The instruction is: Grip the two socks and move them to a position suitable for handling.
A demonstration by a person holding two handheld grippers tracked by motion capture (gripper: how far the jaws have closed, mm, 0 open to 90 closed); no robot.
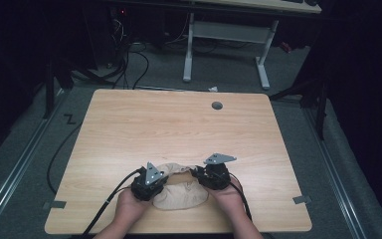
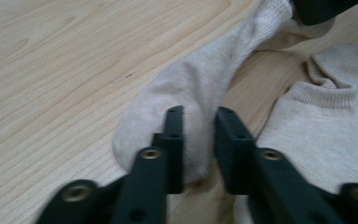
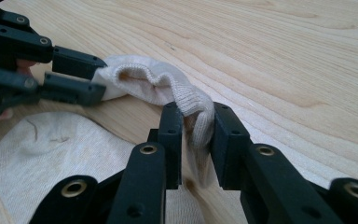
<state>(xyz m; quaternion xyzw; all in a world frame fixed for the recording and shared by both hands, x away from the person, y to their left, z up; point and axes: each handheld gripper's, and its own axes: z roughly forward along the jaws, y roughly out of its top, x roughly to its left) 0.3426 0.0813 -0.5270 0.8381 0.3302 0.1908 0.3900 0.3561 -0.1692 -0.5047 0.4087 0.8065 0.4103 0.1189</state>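
Now | cream sock (image 3: pixel 154 84) stretched | left tool (image 2: pixel 199 140), right tool (image 3: pixel 198 135) both clamp it

Grey grommet (image 1: pixel 217 105) in wooden table (image 1: pixel 179 129)

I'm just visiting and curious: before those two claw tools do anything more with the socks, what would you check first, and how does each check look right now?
1. Left gripper has its fingers on the toe end of the stretched sock: ok.
2. Right gripper has its fingers on that sock's cuff end: ok.
3. Whether each grip goes through both layers of cloth: cannot tell.
4. Second sock lies flat on the table, ungripped, beside the held one: ok.
5. Held sock hangs free of the second sock: cannot tell; they lie very close.
6. Bare table ahead for laying the sock out: ok.
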